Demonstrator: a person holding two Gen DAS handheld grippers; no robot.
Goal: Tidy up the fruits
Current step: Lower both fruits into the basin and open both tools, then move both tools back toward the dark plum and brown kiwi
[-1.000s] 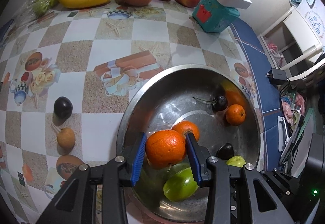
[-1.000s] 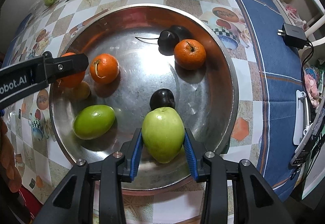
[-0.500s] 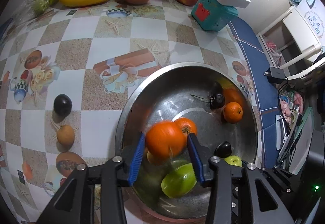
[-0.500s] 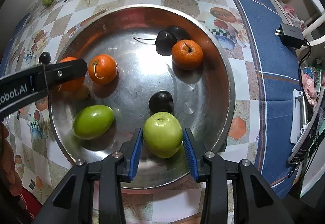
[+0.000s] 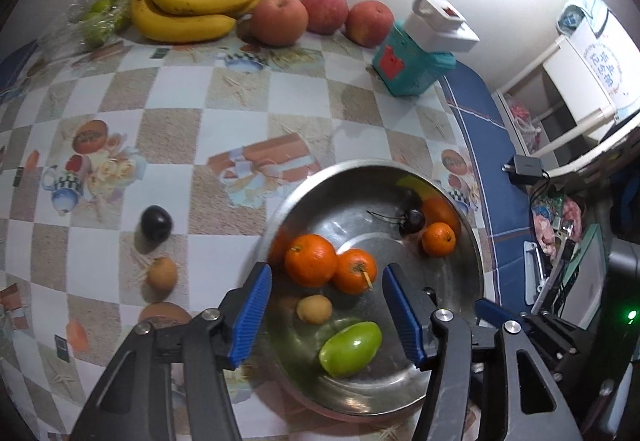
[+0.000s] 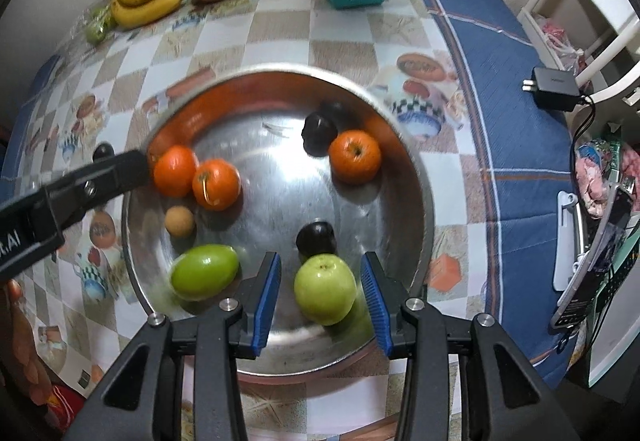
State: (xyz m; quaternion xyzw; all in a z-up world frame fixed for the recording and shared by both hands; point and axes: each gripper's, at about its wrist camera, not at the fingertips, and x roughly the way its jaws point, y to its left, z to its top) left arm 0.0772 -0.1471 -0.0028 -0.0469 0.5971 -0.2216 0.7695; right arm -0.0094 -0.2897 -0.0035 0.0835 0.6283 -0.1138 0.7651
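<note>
A steel bowl holds three oranges, two dark plums, a small tan fruit, a green oval fruit and a green apple. My left gripper is open and empty above the bowl's near left side; the large orange lies beyond its fingertips beside a second orange. My right gripper is open with its blue pads on either side of the green apple, apart from it; the apple rests in the bowl.
On the checked tablecloth left of the bowl lie a dark plum and a tan fruit. Bananas, three red apples and a teal box with a lamp stand along the back wall. A charger lies on the blue cloth.
Both grippers opened and pulled back. The left let go of the large orange, which now rests in the bowl. The right let go of the green apple in the bowl.
</note>
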